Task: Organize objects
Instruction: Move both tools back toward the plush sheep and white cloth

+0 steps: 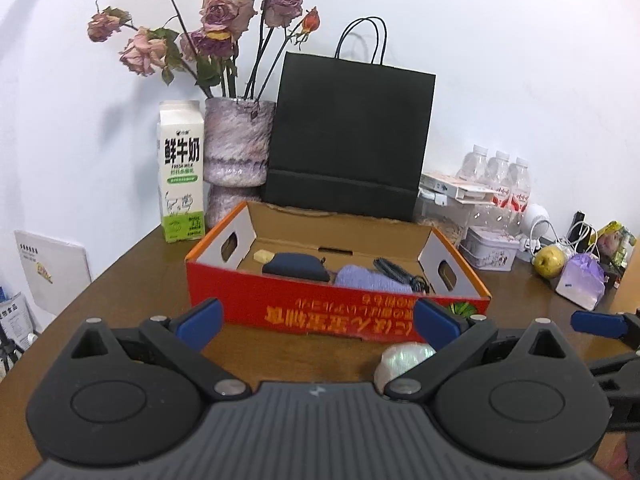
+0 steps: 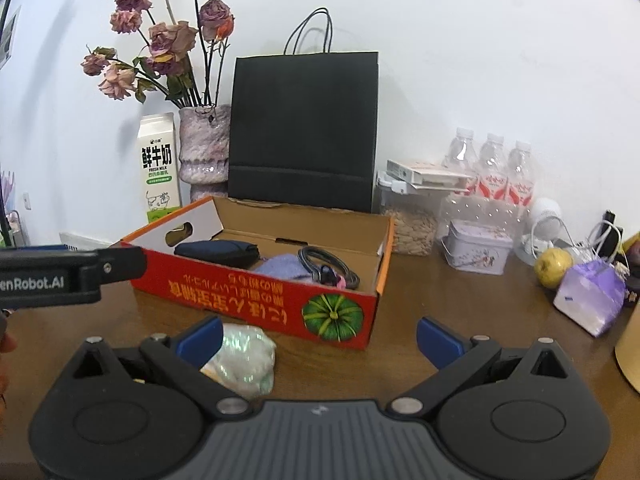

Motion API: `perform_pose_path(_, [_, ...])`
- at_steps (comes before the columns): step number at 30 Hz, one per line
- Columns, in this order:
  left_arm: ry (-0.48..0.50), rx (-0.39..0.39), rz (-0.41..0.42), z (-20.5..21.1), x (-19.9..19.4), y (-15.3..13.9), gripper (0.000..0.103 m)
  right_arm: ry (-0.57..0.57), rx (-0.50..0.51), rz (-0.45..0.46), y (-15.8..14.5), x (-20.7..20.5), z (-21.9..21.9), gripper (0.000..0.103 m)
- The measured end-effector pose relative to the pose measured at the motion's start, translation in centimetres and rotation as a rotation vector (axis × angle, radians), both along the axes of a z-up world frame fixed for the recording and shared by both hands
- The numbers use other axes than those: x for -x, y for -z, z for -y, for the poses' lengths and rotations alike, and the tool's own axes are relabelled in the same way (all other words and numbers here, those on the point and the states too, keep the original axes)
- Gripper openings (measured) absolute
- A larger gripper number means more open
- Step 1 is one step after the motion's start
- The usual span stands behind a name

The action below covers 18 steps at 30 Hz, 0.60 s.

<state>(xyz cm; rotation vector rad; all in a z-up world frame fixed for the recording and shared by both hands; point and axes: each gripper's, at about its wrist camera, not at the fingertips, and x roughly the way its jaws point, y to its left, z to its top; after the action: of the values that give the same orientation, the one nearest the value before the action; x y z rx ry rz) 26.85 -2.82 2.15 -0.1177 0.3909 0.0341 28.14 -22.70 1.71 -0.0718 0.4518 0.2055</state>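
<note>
Nearest of all, the left gripper (image 1: 316, 320) hangs released above the brown wooden table (image 1: 132, 280), blue-padded fingers spread wide with nothing between them. A crumpled, pearly white-green plastic wad (image 1: 402, 354) lies on the table just inside its right finger, partly hidden behind it. The right gripper (image 2: 320, 336) is likewise released and empty; in its view the same wad (image 2: 246, 358) sits against its left finger, just in front of the box. At that view's left edge the other tool's black arm reads "enRobot.AI".

Just beyond stands the open red-and-orange cardboard box (image 2: 256, 300), printed with yellow upside-down characters and a green pumpkin picture. Inside lie a dark navy pouch (image 2: 218, 254), a lilac fluffy cloth (image 2: 280, 266) and a coiled black cable (image 2: 328, 266).

Behind the box stand a black paper bag (image 2: 304, 128), a mottled pink vase of dried roses (image 2: 204, 148), and a white-green carton marked "FRESH MILK" (image 2: 158, 168).
</note>
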Motion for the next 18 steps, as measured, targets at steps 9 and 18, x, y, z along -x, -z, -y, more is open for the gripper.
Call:
perform_pose_path(9, [0.009, -0.007, -0.037, 1.4, 3.3, 2.0, 0.103, -0.002, -0.008, -0.005, 1.3, 3.3, 1.4, 0.103])
perform_pose_path(18, [0.043, -0.013, -0.082, 2.7, 5.4, 4.0, 0.103, -0.023, 0.023, -0.029, 3.7, 6.8, 2.6, 0.103])
